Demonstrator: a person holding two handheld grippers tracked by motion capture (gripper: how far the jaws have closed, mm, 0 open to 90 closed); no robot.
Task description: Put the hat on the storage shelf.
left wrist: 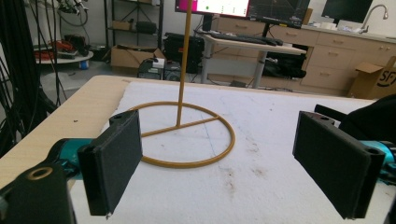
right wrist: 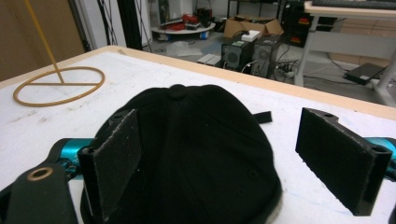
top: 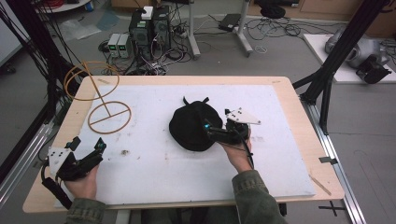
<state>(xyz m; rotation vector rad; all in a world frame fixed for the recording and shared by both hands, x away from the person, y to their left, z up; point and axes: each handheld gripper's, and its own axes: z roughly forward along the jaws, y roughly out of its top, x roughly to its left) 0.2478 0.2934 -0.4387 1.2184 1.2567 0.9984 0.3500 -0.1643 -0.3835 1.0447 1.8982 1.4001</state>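
Observation:
A black cap (top: pixel 190 125) lies crown up in the middle of the white mat (top: pixel 154 172). My right gripper (top: pixel 208 130) is at the cap's right side and stands open. In the right gripper view the cap (right wrist: pixel 196 140) sits between the spread jaws of the right gripper (right wrist: pixel 219 126), and the left pad (right wrist: pixel 112 163) overlaps its crown. My left gripper (top: pixel 88 143) is open near the table's front left corner, holding nothing. In the left gripper view, the left gripper (left wrist: pixel 219 140) faces a yellow wire stand (left wrist: pixel 187 135) with a round base and an upright pole.
The yellow wire stand (top: pixel 109 117) is at the back left of the mat, its upper ring (top: pixel 91 81) reaching past the wooden table's edge (top: pixel 280 80). Black frame posts (top: pixel 327 74) flank the table. Computers and cables (top: pixel 149 32) lie on the floor beyond.

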